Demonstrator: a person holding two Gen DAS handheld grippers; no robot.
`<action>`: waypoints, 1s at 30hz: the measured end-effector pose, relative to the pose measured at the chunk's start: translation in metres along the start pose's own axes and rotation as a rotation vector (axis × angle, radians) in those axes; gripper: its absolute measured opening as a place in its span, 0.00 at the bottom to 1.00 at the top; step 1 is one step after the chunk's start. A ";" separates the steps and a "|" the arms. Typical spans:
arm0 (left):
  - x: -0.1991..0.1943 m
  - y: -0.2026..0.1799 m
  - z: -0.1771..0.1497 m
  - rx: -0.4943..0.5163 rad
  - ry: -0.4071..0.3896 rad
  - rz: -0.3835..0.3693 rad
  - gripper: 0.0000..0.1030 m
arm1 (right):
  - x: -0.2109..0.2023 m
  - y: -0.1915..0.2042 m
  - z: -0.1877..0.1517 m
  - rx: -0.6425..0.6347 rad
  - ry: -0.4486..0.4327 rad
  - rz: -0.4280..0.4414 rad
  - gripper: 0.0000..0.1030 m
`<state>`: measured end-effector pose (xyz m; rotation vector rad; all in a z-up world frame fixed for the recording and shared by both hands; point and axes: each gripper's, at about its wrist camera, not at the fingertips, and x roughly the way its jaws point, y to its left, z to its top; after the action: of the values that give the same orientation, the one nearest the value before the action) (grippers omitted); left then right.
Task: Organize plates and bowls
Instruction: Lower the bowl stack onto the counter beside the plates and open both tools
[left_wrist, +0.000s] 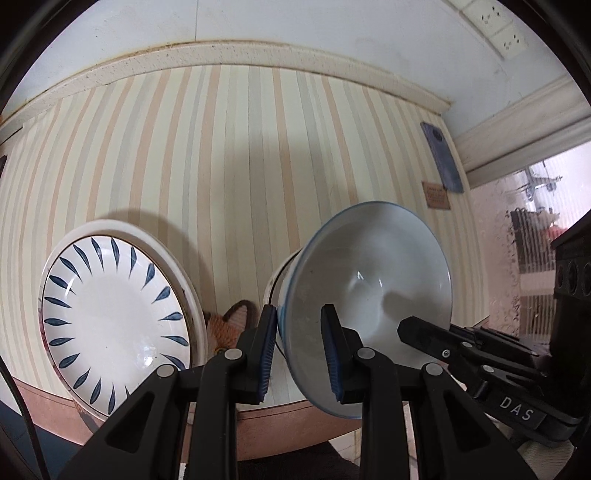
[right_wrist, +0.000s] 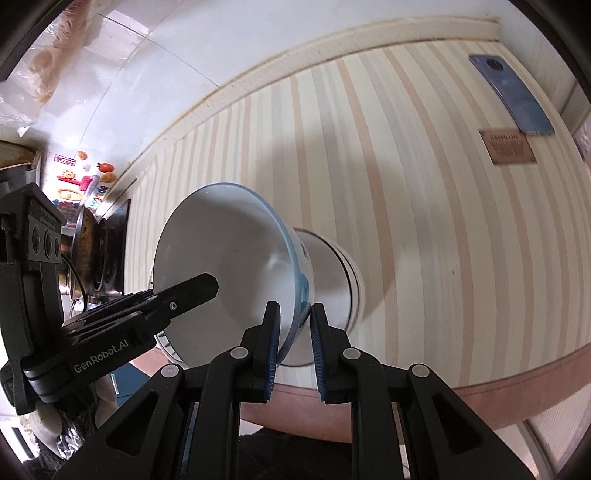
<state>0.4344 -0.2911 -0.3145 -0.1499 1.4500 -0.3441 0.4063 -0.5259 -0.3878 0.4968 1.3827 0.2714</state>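
Observation:
A white bowl with a blue rim (left_wrist: 369, 280) is held tilted over a second white bowl (left_wrist: 275, 280) on the striped table. My left gripper (left_wrist: 301, 350) is shut on its near rim, one finger inside and one outside. My right gripper (right_wrist: 293, 343) is shut on the opposite rim of the same bowl (right_wrist: 229, 258), with the lower bowl (right_wrist: 332, 280) under it. A white plate with blue leaf marks (left_wrist: 114, 317) lies on another plate to the left.
A blue phone (left_wrist: 443, 162) and a small brown card (left_wrist: 436, 195) lie at the far right of the striped tablecloth (left_wrist: 240, 147). An orange fox-pattern mat (left_wrist: 229, 325) lies between plates and bowls. A stove with a pan (right_wrist: 92, 251) stands left of the table.

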 end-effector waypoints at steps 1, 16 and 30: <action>0.001 -0.001 -0.001 0.004 0.004 0.005 0.21 | 0.001 -0.001 -0.002 0.001 0.003 -0.004 0.18; 0.030 -0.014 0.000 0.043 0.062 0.067 0.21 | 0.019 -0.006 -0.001 0.011 0.038 -0.051 0.18; 0.035 -0.018 -0.003 0.064 0.066 0.124 0.22 | 0.018 -0.004 0.008 0.012 0.055 -0.051 0.19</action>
<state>0.4318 -0.3187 -0.3429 0.0030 1.5040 -0.2955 0.4167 -0.5223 -0.4051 0.4663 1.4497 0.2363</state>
